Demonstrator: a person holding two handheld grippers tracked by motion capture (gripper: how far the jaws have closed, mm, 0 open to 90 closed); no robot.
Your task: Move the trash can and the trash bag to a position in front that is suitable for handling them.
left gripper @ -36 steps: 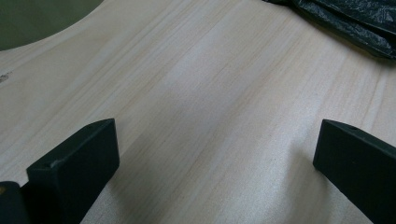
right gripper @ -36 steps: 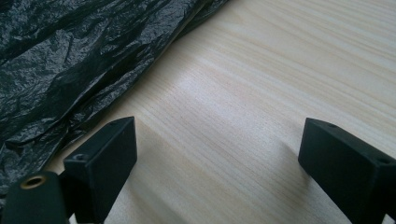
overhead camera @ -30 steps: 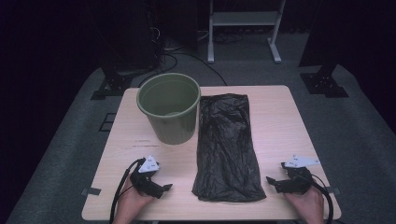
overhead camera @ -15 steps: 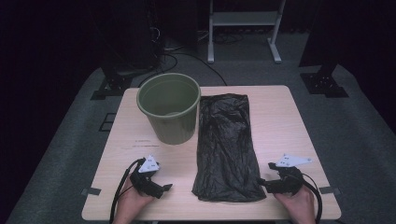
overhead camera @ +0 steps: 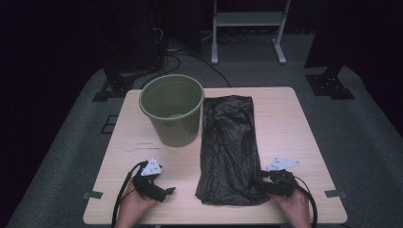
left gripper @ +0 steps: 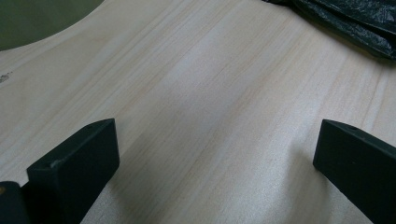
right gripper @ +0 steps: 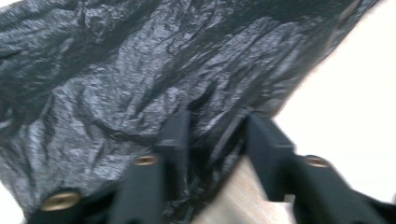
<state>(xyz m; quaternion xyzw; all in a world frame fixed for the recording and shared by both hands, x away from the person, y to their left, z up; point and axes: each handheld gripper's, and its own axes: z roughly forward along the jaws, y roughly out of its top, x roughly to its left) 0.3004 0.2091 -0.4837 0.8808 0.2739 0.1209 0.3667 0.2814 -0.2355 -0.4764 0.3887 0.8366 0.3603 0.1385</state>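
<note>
A black plastic bag (overhead camera: 228, 142) lies flat and wrinkled along the middle of the wooden table (overhead camera: 285, 118). To its left stands a green bucket (overhead camera: 172, 111), upright and empty. My right gripper (overhead camera: 262, 185) sits at the bag's near right corner. Its jaws have just been closing, and a raised fold of the bag (right gripper: 116, 70) lies between them (right gripper: 217, 126), with a gap still showing. My left gripper (overhead camera: 164, 192) rests near the front left edge, open over bare wood (left gripper: 215, 158), with the bag's edge (left gripper: 355, 23) and the bucket (left gripper: 37, 18) farther off.
Bare wood lies between the bucket and the left gripper, and to the right of the bag. Beyond the table there is grey carpet, with black stand feet (overhead camera: 330, 85) and a white frame (overhead camera: 247, 28) at the back.
The right gripper has slid left from the bare table onto the bag's near right corner, and its jaws have narrowed around a fold. The left gripper has stayed put.
</note>
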